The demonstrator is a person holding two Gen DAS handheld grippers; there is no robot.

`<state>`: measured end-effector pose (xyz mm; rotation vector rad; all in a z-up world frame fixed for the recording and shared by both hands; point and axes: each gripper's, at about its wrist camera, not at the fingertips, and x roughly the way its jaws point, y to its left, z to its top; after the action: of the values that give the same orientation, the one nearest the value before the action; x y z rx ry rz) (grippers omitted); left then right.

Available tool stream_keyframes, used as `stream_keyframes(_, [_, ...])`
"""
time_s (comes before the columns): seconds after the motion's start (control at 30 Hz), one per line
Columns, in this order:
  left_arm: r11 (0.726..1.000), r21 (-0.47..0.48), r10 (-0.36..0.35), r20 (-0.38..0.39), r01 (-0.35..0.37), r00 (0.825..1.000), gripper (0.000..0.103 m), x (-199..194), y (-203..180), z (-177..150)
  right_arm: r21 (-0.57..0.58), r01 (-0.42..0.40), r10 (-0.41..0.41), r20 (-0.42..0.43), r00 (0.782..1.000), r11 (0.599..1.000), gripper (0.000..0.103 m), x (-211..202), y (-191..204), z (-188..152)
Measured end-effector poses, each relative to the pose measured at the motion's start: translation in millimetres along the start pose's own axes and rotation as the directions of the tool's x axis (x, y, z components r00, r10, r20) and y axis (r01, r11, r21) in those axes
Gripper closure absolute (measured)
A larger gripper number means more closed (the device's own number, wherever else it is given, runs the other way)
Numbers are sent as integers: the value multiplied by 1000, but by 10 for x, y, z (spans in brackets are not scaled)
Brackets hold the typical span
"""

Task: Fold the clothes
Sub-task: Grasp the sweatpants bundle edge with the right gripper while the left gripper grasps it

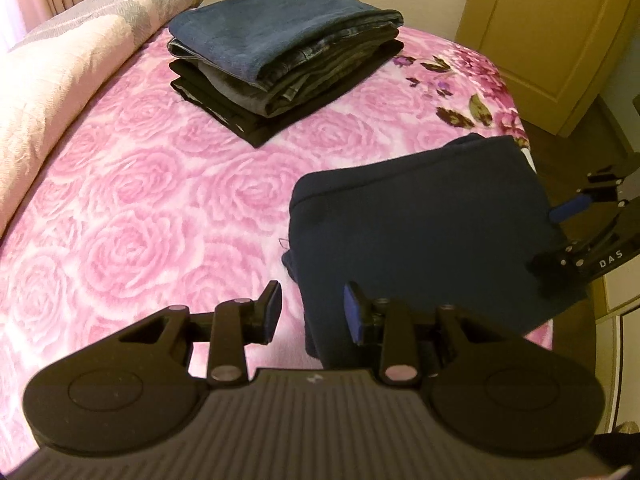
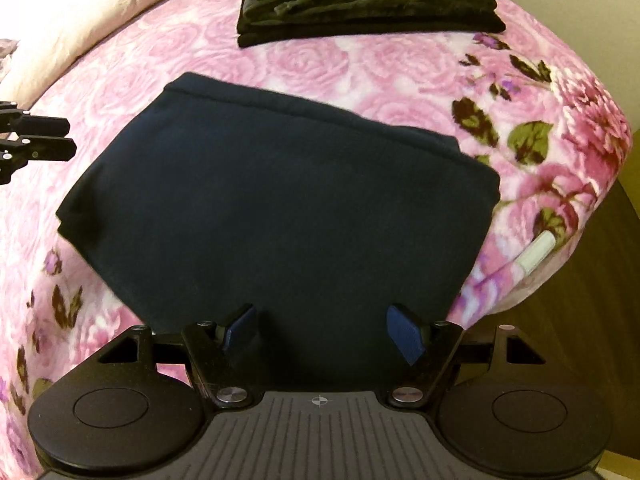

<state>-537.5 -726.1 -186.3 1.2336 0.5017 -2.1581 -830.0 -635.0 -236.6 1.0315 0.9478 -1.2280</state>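
Observation:
A folded navy garment [image 1: 424, 232] lies on the pink rose blanket near the bed's corner; it also shows in the right wrist view [image 2: 280, 208]. My left gripper [image 1: 312, 314] is open and empty, hovering just left of the garment's near left edge. My right gripper [image 2: 322, 330] is open and empty over the garment's near edge; it shows at the right in the left wrist view [image 1: 560, 236]. The left gripper's fingers [image 2: 40, 136] show at the left edge of the right wrist view.
A stack of folded clothes [image 1: 280, 60], blue on top and black below, sits farther back on the bed [image 1: 120, 208]; it also shows in the right wrist view [image 2: 368, 4]. A beige quilt [image 1: 60, 68] lies along the left. A wardrobe [image 1: 552, 28] stands beyond the bed's corner.

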Motion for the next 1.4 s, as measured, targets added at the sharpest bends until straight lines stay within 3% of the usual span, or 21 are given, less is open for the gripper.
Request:
stream_keyframes(0.37, [997,71,13,-11,-13,1000,71,-145,-174,-158,-7,0,0,-17,1000,1000,28,-16,80,-124])
stream_keyframes(0.5, [981,189,50,-8,-48,999,62,-168,-367,-250,-23,9,-9,0,1000,1000,28,-69,97,-162])
stream_keyframes(0.57, [958,278,73,0,-70,997,59,-170,-498,-341,-41,10,-10,11,1000,999,28,-112,109,-220])
stream_keyframes(0.6, [943,325,83,4,-79,997,59,-167,-564,-393,-50,11,-10,16,1000,999,28,-134,115,-248])
stream_keyframes(0.63, [923,375,94,9,-90,996,59,-161,-633,-455,-58,10,-9,21,1000,998,22,-155,121,-281])
stream_keyframes(0.67, [901,423,100,16,-97,995,59,-151,-697,-515,-63,5,-3,26,1000,998,8,-176,124,-326])
stream_keyframes(0.7, [874,476,104,22,-102,994,59,-137,-764,-582,-71,0,2,32,999,997,5,-198,131,-373])
stream_keyframes(0.8, [742,656,122,71,-138,990,59,-81,-972,-817,-132,3,5,61,998,991,5,-264,220,-534])
stream_keyframes(0.9, [581,796,129,118,-171,985,57,19,-1126,-1048,-251,37,-9,112,994,967,5,-293,410,-685])
stream_keyframes(0.97, [499,848,123,138,-181,983,57,112,-1172,-1154,-355,56,-10,132,991,933,5,-244,585,-781])
stream_keyframes(1.03, [449,872,123,159,-197,980,56,223,-1173,-1237,-453,78,-9,151,988,888,5,-188,756,-874])
stream_keyframes(1.13, [417,887,119,164,-199,979,55,415,-1107,-1334,-562,117,-15,183,983,819,5,-19,945,-993])
stream_keyframes(1.27, [394,898,77,182,-197,980,49,562,-1000,-1468,-641,184,-36,237,971,745,5,205,1074,-1088])
stream_keyframes(1.4, [398,895,38,203,-201,978,47,579,-910,-1508,-679,291,-90,315,945,674,6,371,1191,-1100])
